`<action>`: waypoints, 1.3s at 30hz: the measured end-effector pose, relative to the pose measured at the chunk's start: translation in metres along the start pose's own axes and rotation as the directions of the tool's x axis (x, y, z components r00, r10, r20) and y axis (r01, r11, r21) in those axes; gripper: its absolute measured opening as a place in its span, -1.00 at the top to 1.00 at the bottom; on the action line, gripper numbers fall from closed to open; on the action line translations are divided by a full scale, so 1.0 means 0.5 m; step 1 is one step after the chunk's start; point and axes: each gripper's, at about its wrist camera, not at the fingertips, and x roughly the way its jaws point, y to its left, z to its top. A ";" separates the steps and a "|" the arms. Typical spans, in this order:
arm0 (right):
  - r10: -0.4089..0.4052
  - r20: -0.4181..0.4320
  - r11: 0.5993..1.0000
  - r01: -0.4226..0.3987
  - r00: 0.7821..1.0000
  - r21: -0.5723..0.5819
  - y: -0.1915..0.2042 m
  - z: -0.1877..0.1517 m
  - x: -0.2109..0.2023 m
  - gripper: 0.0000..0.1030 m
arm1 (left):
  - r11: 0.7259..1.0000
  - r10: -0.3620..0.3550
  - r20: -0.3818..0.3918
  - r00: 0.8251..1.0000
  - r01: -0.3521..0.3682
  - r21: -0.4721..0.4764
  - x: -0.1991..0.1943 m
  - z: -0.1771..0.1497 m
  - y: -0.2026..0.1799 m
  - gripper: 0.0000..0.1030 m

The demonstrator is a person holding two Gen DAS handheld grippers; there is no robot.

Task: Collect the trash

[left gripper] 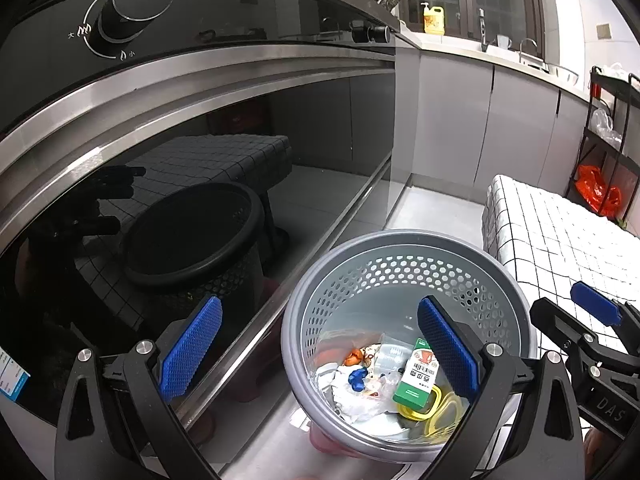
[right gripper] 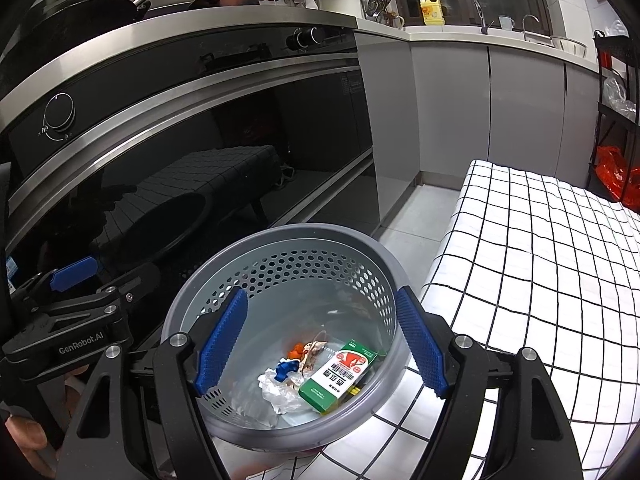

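A grey perforated trash basket (left gripper: 400, 268) (right gripper: 304, 264) stands on the floor beside the table. Inside lie a green and white carton (left gripper: 418, 378) (right gripper: 338, 376), crumpled white plastic (right gripper: 280, 392), a blue scrap (right gripper: 285, 369), orange bits (right gripper: 296, 350) and a yellow band (left gripper: 436, 410). My left gripper (left gripper: 320, 348) is open and empty, its right pad over the basket. My right gripper (right gripper: 320, 340) is open and empty, straddling the basket opening from above. The right gripper shows at the right edge of the left wrist view (left gripper: 592, 312).
A black glass oven front (left gripper: 180, 200) (right gripper: 200, 184) with knobs (left gripper: 136, 0) lies to the left. A table with a white checked cloth (left gripper: 560, 248) (right gripper: 540, 260) is to the right. Grey cabinets (right gripper: 480, 112), a counter with a yellow bottle (right gripper: 432, 10) and a rack (left gripper: 612, 140) stand behind.
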 end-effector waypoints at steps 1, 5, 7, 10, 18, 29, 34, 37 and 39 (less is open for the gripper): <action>0.000 0.000 1.000 0.000 1.000 0.000 0.000 0.000 0.000 -0.42 | 1.000 0.005 -0.001 1.000 -0.005 0.002 0.000 -0.001 -0.001 -0.87; -0.001 0.000 1.000 0.001 1.000 0.000 -0.001 0.000 0.000 -0.42 | 1.000 0.006 -0.010 1.000 -0.006 -0.002 0.003 -0.001 0.000 -0.87; 0.000 0.000 1.000 0.000 1.000 0.000 -0.001 0.000 0.000 -0.42 | 1.000 0.009 -0.011 1.000 -0.009 -0.003 0.003 0.000 0.002 -0.87; -0.001 -0.001 1.000 0.001 1.000 -0.001 -0.002 0.000 0.000 -0.42 | 1.000 0.014 -0.013 1.000 -0.014 0.000 0.004 0.000 0.001 -0.87; -0.001 -0.002 1.000 0.001 1.000 -0.002 -0.001 -0.001 0.000 -0.42 | 1.000 0.017 -0.018 1.000 -0.017 0.010 0.005 0.000 -0.004 -0.87; -0.002 -0.001 1.000 0.002 1.000 -0.003 0.000 0.000 0.001 -0.42 | 0.999 0.036 -0.011 0.999 -0.036 0.015 0.001 0.000 -0.007 -0.87; -0.002 -0.001 1.000 0.002 1.000 -0.004 0.003 -0.002 0.001 -0.42 | 0.999 0.036 -0.008 0.999 -0.036 0.010 0.001 -0.001 -0.004 -0.87; -0.003 0.001 1.000 0.003 1.000 -0.004 0.003 -0.002 0.000 -0.42 | 0.999 0.035 -0.008 0.999 -0.035 0.010 0.000 -0.001 -0.005 -0.87; -0.004 0.002 1.000 0.004 1.000 -0.004 0.004 -0.003 0.000 -0.42 | 0.999 0.033 -0.010 0.999 -0.033 0.008 0.001 0.000 -0.004 -0.87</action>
